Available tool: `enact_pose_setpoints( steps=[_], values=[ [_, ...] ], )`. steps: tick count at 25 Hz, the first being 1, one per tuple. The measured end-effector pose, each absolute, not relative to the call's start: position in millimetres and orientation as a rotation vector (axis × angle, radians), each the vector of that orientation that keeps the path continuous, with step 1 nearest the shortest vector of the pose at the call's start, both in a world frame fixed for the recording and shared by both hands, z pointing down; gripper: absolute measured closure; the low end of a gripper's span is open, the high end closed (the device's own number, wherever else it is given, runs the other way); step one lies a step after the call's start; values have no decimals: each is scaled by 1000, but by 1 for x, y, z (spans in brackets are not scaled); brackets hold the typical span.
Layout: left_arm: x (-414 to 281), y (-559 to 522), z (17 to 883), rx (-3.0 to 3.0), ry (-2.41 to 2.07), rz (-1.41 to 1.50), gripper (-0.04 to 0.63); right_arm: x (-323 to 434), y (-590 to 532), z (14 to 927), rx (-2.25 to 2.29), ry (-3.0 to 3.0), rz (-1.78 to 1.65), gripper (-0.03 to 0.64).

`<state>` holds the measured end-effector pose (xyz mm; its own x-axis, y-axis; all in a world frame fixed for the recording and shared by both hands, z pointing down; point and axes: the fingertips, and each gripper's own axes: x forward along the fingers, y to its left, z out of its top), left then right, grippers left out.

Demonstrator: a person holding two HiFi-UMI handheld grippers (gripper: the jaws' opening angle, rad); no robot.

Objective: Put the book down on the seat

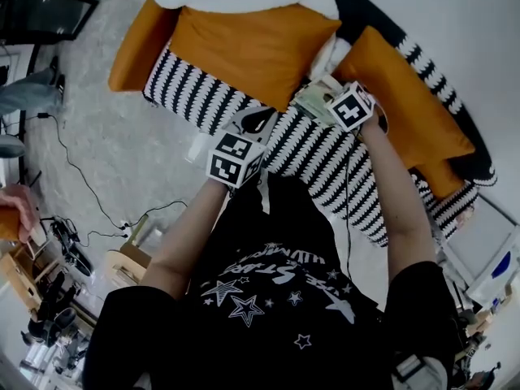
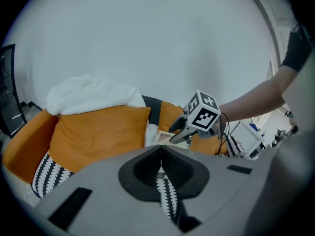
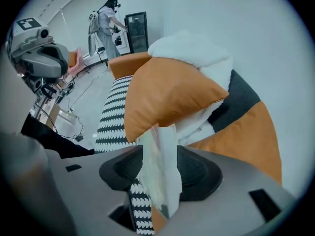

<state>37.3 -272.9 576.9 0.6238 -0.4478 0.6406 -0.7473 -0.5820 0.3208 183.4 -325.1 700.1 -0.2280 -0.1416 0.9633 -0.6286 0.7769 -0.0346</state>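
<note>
- Grey hand-held right gripper (image 3: 160,149): jaws spread wide, with the pale soft-covered paper book (image 3: 158,173) slanting between them, low in the frame's middle.
- Book sits over the black-and-white patterned fabric seat (image 1: 325,165), beside the orange fabric cushion (image 3: 167,95).
- Grey hand-held left gripper (image 2: 159,154): jaws together, empty.

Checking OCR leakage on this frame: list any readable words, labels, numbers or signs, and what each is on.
T-shirt: curved white lettering among stars, upside down in the head view, too blurred to read.
Book: reddish label on the cover, too small to read.
Left marker cube and right marker cube: black-and-white square codes only, no letters or numbers.
Nothing else carries legible text.
</note>
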Motion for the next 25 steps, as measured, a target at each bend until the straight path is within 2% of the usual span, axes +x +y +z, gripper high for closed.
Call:
enact_pose_setpoints(
  steps=[19, 25],
  values=[
    [19, -243, 519, 2367, -937, 592, 588, 133, -284, 608, 751, -1918, 447, 413],
    [10, -234, 501, 2416, -936, 571, 588, 115, -266, 577, 878, -1992, 527, 424]
  ],
)
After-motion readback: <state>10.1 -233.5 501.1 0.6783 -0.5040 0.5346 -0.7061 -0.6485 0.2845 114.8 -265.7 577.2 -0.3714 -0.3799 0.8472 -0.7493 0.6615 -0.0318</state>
